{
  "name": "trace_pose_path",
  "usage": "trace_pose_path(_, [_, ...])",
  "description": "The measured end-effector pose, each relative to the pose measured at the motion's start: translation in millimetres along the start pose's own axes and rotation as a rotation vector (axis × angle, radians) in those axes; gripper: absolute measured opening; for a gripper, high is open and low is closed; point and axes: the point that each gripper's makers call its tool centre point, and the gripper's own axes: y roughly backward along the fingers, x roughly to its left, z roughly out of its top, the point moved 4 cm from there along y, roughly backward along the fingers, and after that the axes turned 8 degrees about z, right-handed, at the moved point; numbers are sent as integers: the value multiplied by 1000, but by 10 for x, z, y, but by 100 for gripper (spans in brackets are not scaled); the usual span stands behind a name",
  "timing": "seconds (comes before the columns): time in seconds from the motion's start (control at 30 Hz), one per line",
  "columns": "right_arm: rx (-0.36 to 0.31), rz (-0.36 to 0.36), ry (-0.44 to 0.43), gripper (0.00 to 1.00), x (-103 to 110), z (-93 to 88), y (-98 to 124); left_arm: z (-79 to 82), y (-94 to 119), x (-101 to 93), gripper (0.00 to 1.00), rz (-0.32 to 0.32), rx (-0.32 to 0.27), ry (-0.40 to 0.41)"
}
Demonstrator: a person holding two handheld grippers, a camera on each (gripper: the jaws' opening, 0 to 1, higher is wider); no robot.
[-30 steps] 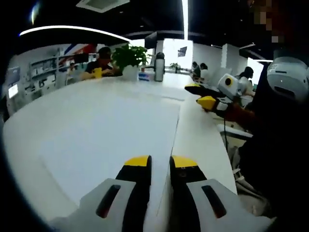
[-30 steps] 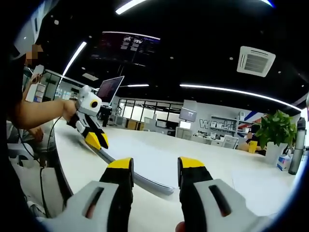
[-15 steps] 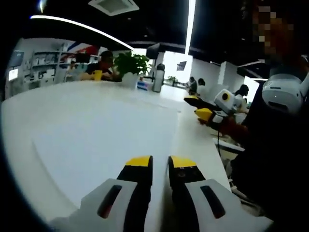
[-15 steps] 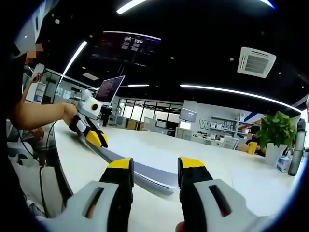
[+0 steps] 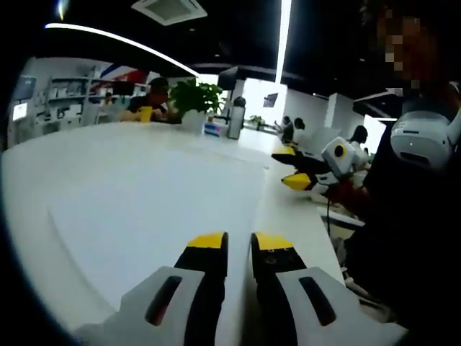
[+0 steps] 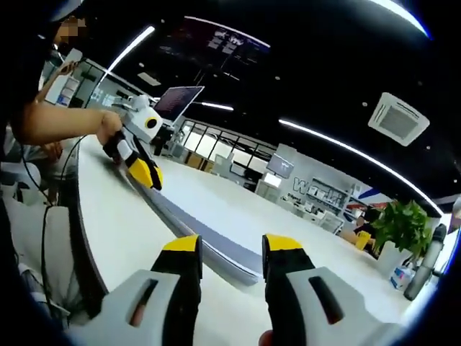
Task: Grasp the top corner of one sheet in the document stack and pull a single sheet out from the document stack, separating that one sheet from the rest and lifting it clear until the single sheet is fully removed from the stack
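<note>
A large white sheet [image 5: 158, 209] spreads forward from my left gripper [image 5: 239, 241], whose jaws are shut on its near edge. In the right gripper view the same sheet [image 6: 209, 249] shows edge-on as a grey band, lifted off the table and running from the left gripper [image 6: 148, 173] down toward the space between my right gripper's [image 6: 232, 245] jaws. Those jaws stand open with nothing pinched. The right gripper [image 5: 292, 167] also shows at the table's right side in the left gripper view, its jaws apart. I cannot tell the stack from the white table.
The long white table [image 5: 302, 209] runs far ahead. At its far end stand a potted plant [image 5: 194, 90] and a tall bottle [image 5: 237, 101], beside a seated person [image 5: 155, 90]. A monitor [image 6: 176, 101] stands behind the left gripper.
The right gripper's camera has tilted and moved, so the lifted sheet now runs more steeply across its view. In the left gripper view the right gripper's jaws stand a little wider and lower.
</note>
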Motion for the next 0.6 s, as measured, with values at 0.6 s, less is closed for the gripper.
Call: trace_pose_path(0.6, [172,9,121,37,-131,-87,-227,2,3,-8,14,12,-8,-34])
